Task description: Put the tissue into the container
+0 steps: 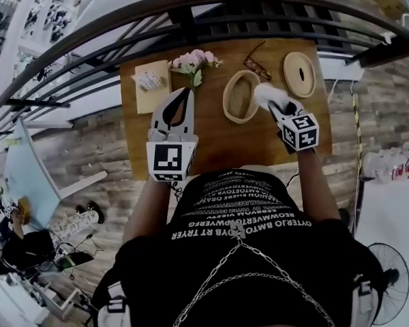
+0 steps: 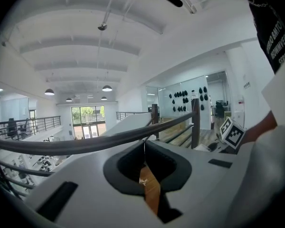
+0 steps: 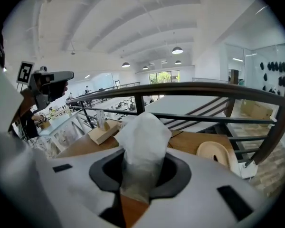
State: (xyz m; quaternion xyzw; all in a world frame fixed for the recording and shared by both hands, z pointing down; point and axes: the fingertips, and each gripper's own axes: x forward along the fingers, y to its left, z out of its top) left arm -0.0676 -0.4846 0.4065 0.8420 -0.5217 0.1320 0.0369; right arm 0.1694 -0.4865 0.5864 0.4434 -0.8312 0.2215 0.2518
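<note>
The oval wooden container [image 1: 240,97] sits in the far half of the brown wooden desk [image 1: 211,142]. Bare wood runs from it to the near edge, where the person stands. Beyond the container the desk ends at a dark metal railing [image 1: 191,19], and past that the floor drops away.

The right claw [image 1: 278,105] is just right of the container, clamped on one crumpled white tissue [image 1: 268,95]. In the head view the tissue overlaps the container's right rim; its height over the rim cannot be told. In the right gripper view the tissue fills the hollow between the jaws, covers their tips and hides the container.

The left claw [image 1: 185,95] is left of the container over bare wood, with its jaws together and nothing between them. Its own view shows only a thin strip of wood through the slit.

Right of the container, near the far right corner, lies one round wooden lid [image 1: 299,74] with a slot. Between lid and container, towards the railing, lies one pair of dark spectacles [image 1: 257,64]. Left of the container are one bunch of pink flowers [image 1: 193,63] and, farther left, one flat beige box [image 1: 151,85] carrying a small white pack whose print is too small to read.
</note>
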